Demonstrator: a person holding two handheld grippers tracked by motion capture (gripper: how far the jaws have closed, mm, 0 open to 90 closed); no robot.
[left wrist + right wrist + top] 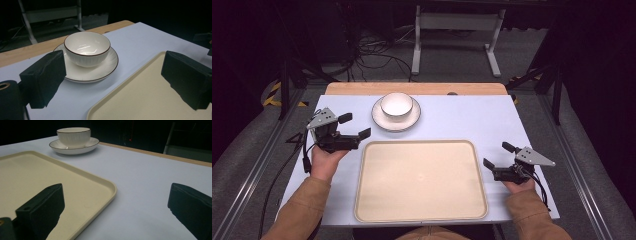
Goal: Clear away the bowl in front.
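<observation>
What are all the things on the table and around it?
bowl: one, white with a dark rim, standing on the plate
plate: one, white with a dark rim, far middle of the table
tray: one, cream, bare, near middle of the table
table: one, pale blue top with a wooden far edge
metal stand: one, grey, on the floor behind the table
left gripper: one, black, open, left of the tray
right gripper: one, black, open, right of the tray
sleeves: two, tan, at the near edge

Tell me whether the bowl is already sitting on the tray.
No, the bowl sits on a saucer beyond the tray, which is bare.
</observation>
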